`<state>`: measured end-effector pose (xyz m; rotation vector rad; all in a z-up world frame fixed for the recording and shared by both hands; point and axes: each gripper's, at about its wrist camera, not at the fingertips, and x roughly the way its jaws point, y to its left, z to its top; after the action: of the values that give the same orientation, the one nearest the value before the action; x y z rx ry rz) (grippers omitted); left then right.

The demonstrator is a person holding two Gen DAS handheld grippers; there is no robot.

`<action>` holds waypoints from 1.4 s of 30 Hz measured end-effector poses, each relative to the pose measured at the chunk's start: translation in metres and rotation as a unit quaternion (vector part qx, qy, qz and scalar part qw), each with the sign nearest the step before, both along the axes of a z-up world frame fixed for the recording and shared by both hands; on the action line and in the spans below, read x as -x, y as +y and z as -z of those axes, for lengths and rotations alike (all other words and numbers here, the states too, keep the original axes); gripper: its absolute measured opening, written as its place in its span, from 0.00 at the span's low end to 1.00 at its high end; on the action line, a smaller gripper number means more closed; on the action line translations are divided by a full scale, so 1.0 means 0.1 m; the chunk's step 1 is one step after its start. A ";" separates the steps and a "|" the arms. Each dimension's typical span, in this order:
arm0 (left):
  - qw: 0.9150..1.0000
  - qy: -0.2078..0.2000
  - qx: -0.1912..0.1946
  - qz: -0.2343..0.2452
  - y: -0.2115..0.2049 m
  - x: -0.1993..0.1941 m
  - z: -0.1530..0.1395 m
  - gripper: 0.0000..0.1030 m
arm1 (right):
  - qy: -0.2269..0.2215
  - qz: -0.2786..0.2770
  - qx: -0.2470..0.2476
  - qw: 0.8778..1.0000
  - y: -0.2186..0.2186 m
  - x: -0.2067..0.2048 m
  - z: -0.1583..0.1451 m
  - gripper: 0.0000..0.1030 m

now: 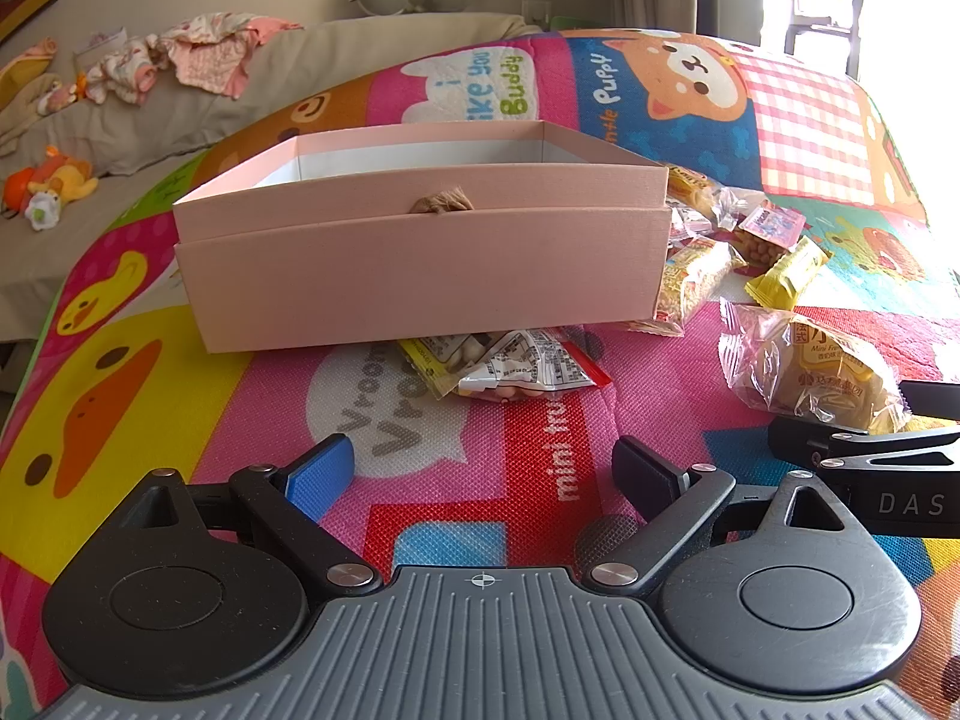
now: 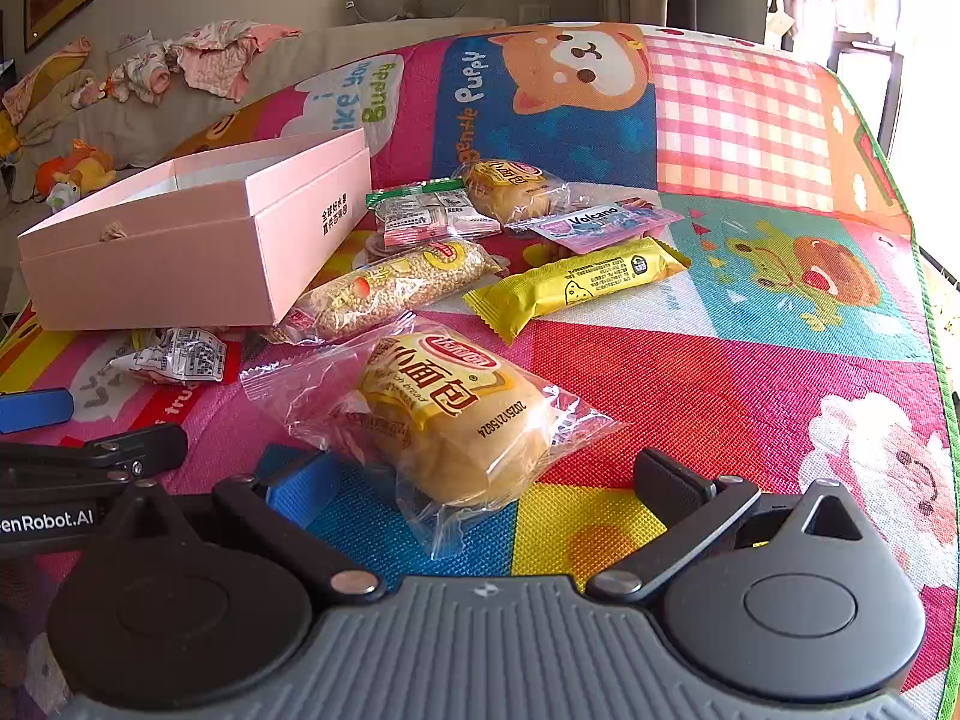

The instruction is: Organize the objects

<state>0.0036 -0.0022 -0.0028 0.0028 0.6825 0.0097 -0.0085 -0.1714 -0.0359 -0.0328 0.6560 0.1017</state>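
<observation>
An open pink box stands on the colourful play mat; it also shows in the right wrist view. Snack packets lie to its right: a wrapped bread bun, a grain bar, a yellow bar, a second bun, a Volcano packet. A white and red packet lies before the box. My left gripper is open and empty, low over the mat in front of the box. My right gripper is open, its fingers on either side of the near bun's end.
The mat ends at a green edge on the right. A beige sofa with baby clothes and soft toys lies behind on the left. The right gripper's body sits close beside my left gripper.
</observation>
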 end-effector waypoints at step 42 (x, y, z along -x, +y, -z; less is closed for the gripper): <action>1.000 0.000 0.001 0.001 -0.01 0.01 -0.01 0.94 | 0.000 0.000 0.003 1.000 0.01 0.00 0.00 1.00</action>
<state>0.0025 -0.0036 -0.0022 0.0006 0.6820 0.0076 -0.0086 -0.1708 -0.0362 -0.0379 0.6553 0.0993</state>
